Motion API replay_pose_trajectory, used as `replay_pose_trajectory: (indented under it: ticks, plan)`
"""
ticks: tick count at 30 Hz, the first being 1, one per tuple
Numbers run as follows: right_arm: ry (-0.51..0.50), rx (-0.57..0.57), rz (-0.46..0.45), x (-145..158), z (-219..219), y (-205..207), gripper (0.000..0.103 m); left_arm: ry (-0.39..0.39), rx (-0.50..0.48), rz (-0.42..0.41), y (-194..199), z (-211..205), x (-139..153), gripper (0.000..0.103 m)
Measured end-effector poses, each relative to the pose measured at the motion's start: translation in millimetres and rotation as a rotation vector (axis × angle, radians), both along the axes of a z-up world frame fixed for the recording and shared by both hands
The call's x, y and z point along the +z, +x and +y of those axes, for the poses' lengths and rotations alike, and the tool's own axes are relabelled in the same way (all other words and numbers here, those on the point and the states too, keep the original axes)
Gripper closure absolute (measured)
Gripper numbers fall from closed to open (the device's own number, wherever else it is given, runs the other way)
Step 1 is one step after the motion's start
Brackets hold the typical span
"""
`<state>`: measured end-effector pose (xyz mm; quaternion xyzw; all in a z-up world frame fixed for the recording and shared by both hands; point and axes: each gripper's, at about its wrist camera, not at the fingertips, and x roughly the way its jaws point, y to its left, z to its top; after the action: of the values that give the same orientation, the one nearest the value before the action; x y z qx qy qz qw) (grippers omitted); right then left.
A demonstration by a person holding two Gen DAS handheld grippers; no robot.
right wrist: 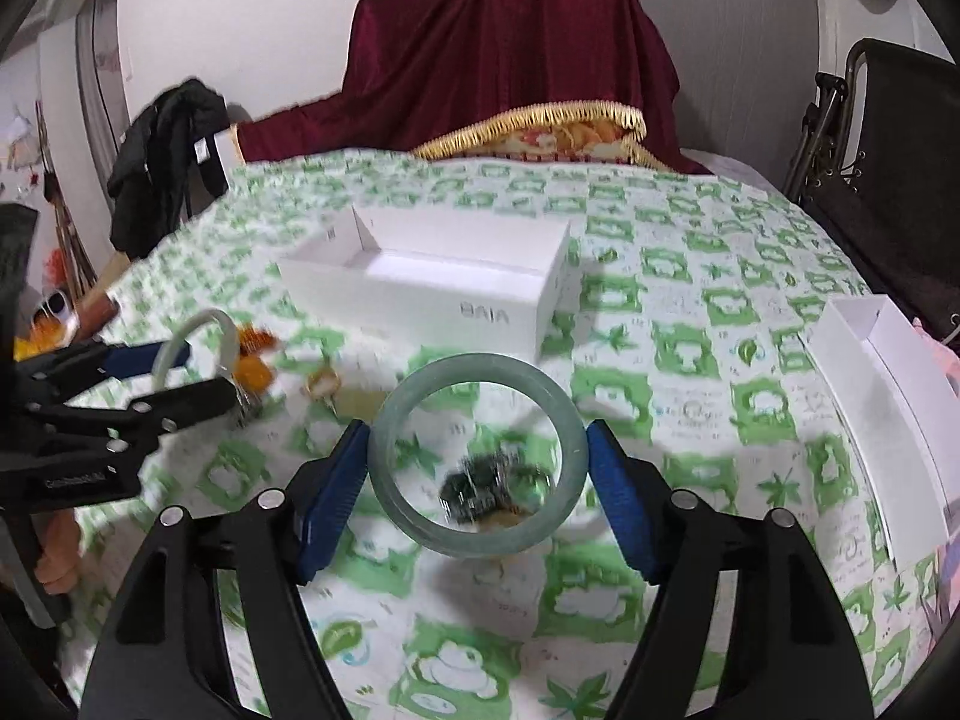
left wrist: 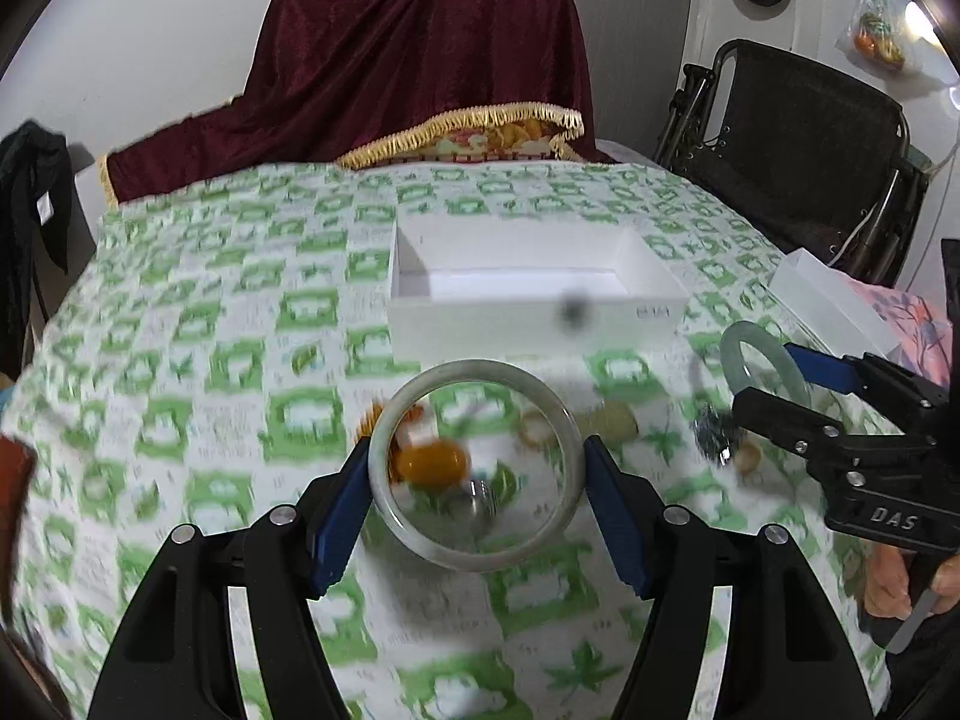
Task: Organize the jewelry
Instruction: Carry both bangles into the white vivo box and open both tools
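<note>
Left gripper (left wrist: pixel 477 471): jaws closed on a pale grey-green jade bangle (left wrist: pixel 384 468), blue pads against its outer rim on both sides, the ring held above the near part of the bench (left wrist: pixel 198 276).

Right gripper (right wrist: pixel 478 459): jaws closed on a second, bluer-green bangle (right wrist: pixel 576 450), gripped the same way.

Bench: covered by a green-and-white patterned cloth; motion blur softens the print.

White open box (left wrist: pixel 534 318): near the middle of the bench, beyond both bangles; its floor is only partly seen and looks bare. The lettering on its near wall is hard to read.

Second white box (right wrist: pixel 888 396): at the right edge, cut off by the frame.

Loose jewelry on the cloth between the grippers and the open box: an amber bead (left wrist: pixel 432 462), orange pieces, small pale rings (left wrist: pixel 540 426), a dark cluster (right wrist: pixel 474 489). All are blurred and partly seen through the bangles; kinds cannot be told.

Far edge: a maroon fringed cloth (left wrist: pixel 420 54) draped over a hidden object.
</note>
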<state>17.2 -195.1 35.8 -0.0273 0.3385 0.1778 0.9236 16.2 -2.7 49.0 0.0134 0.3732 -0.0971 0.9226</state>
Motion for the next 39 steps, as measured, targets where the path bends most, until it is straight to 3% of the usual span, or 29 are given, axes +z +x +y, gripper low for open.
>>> replay_pose_trajectory:
  ticks: [5, 10, 20, 27, 39]
  plan:
    - [0.014, -0.009, -0.041, 28.3, 4.0, 25.1, 0.032, 0.015, 0.001, -0.032, 29.8, -2.6, 23.2, 0.034]
    - [0.048, -0.007, -0.040, 46.1, 12.1, 59.8, 0.032, 0.007, 0.011, -0.014, 68.2, -2.4, 28.7, 0.034]
    - [0.044, -0.002, 0.075, 21.8, 32.8, 128.8, 0.032, 0.031, 0.024, 0.078, 127.7, -5.8, -1.7, 0.034]
    - [0.000, -0.002, 0.068, 11.6, 38.8, 135.8, 0.031, 0.022, 0.027, 0.102, 136.9, -4.4, -13.4, 0.035]
    - [0.098, -0.046, 0.047, 22.2, 9.3, 126.7, 0.029, -0.052, 0.054, 0.051, 113.8, 14.9, 3.2, 0.032]
